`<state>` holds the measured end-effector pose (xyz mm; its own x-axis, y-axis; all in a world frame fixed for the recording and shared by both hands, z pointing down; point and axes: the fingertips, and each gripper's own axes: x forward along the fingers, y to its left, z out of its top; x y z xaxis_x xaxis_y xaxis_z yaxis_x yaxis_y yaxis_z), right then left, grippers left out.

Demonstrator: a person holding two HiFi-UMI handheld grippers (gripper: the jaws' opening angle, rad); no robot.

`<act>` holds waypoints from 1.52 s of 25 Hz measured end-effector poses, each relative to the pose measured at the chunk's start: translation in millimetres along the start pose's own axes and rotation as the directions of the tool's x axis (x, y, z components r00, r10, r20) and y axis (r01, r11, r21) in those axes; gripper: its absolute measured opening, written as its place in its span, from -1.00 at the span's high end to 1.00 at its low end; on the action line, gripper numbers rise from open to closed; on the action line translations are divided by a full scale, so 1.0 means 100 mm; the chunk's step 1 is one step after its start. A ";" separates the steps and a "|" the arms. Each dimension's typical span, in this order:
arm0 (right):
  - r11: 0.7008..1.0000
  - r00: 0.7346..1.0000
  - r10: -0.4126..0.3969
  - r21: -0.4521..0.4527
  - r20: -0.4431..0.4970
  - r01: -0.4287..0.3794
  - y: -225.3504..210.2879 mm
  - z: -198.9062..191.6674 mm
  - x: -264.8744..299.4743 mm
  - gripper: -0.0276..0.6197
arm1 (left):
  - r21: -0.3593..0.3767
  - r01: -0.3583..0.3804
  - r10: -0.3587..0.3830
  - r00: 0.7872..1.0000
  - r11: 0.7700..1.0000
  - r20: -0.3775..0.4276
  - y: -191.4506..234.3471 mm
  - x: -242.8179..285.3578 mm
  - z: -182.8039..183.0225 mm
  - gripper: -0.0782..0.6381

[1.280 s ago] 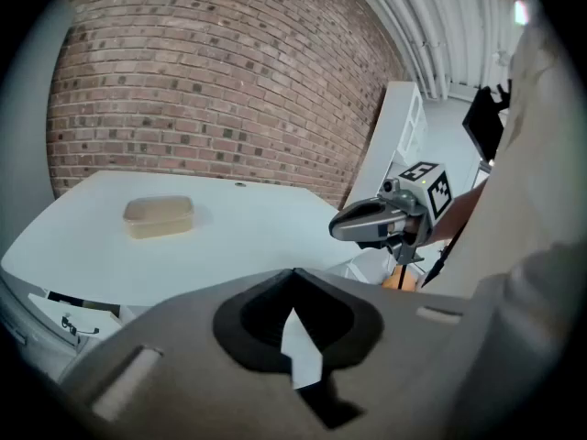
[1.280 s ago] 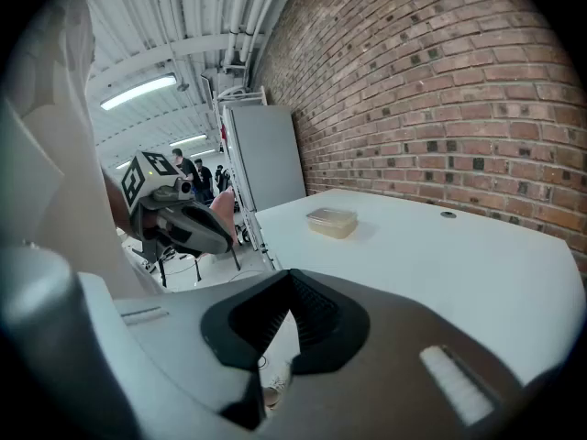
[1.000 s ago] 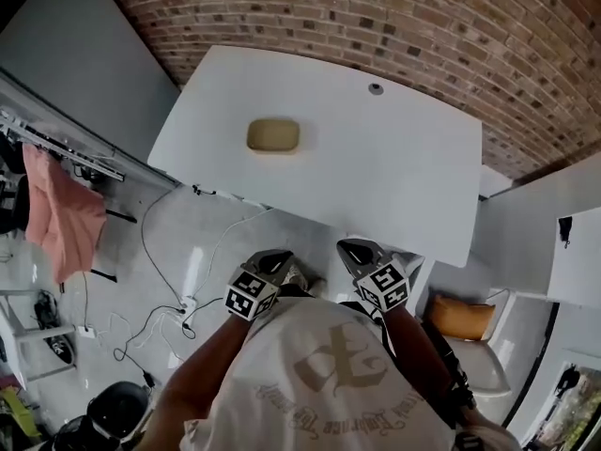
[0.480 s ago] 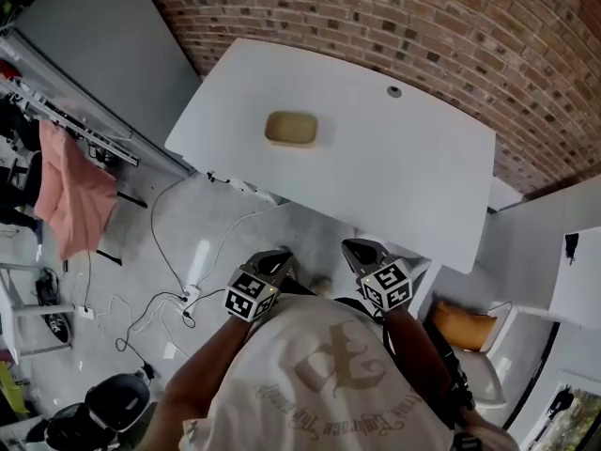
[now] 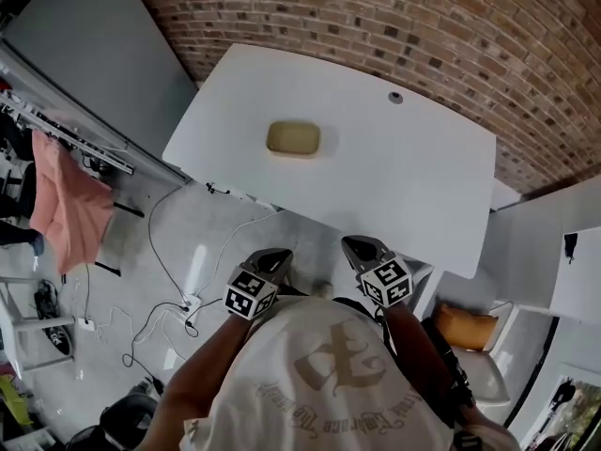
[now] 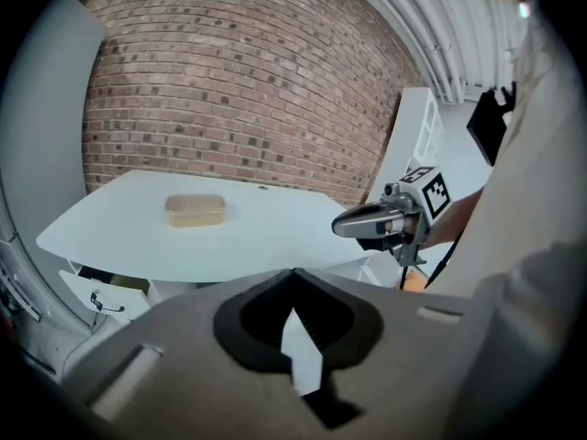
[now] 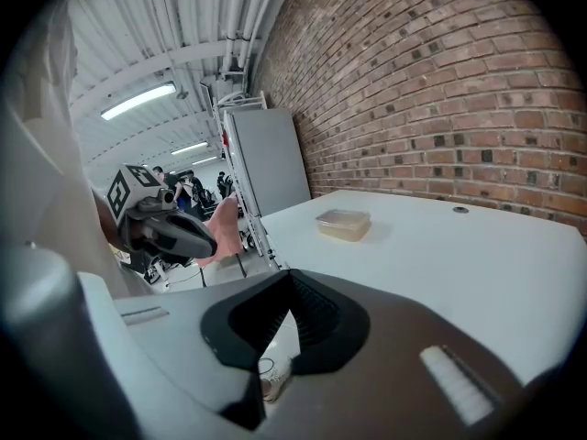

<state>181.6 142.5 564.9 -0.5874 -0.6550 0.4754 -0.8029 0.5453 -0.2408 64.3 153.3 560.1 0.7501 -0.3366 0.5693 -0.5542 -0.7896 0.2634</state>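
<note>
Both left tongs (image 5: 271,255) and right tongs (image 5: 356,245) are closed, empty, well apart from the rounded translucent tub (image 5: 293,138).

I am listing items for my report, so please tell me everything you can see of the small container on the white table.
The container is a shallow rectangular box with rounded corners, beige and slightly see-through, so it looks like plastic. A lid seems to close it. It lies flat on the left half of the white table, away from the edges. Only the table touches it; its contents cannot be made out.
</note>
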 end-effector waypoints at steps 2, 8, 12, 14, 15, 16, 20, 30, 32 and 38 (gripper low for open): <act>1.000 1.000 -0.012 -0.007 -0.004 0.012 -0.01 0.06 0.10 0.89 | 0.006 0.016 -0.016 1.000 1.000 0.004 0.13 0.03 0.06 0.77; 0.997 0.997 -0.079 -0.006 -0.018 0.079 -0.11 0.26 0.32 0.89 | 0.044 0.089 -0.089 0.996 0.995 0.014 0.51 0.14 0.33 0.77; 0.993 0.992 -0.121 0.000 -0.022 0.121 -0.17 0.42 0.49 0.89 | 0.061 0.125 -0.127 0.992 0.990 0.021 0.73 0.14 0.45 0.77; 0.991 0.990 -0.137 0.000 -0.022 0.137 -0.19 0.50 0.59 0.89 | 0.059 0.134 -0.135 0.991 0.989 0.019 0.87 0.10 0.45 0.77; 0.990 0.989 -0.144 0.000 -0.023 0.145 -0.19 0.54 0.65 0.89 | 0.055 0.136 -0.137 0.990 0.989 0.018 0.94 0.08 0.44 0.77; 0.988 0.988 -0.152 -0.001 -0.023 0.152 -0.19 0.58 0.71 0.89 | 0.050 0.136 -0.137 0.990 0.989 0.018 1.02 0.04 0.43 0.77; 0.984 0.983 -0.180 -0.016 -0.030 0.179 -0.18 0.74 0.94 0.89 | 0.033 0.134 -0.135 0.991 0.990 0.024 1.34 -0.09 0.42 0.77; 0.974 0.975 -0.211 -0.095 -0.073 0.204 -0.17 0.99 1.37 0.89 | 0.035 0.137 -0.139 0.989 0.990 0.047 1.78 -0.31 0.41 0.77; 0.974 0.975 -0.208 -0.109 -0.082 0.198 -0.18 1.03 1.43 0.89 | 0.031 0.129 -0.131 0.990 0.991 0.059 1.84 -0.33 0.43 0.77; 0.975 0.981 -0.159 -0.175 -0.111 0.139 -0.17 1.16 1.71 0.89 | 0.009 0.103 -0.103 0.992 0.995 0.075 2.05 -0.33 0.48 0.77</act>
<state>83.4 -39.4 552.1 -0.4370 -0.6715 0.5984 -0.8464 0.5321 -0.0210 -57.1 -22.2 558.2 0.8280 -0.2907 0.4794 -0.4711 -0.8244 0.3137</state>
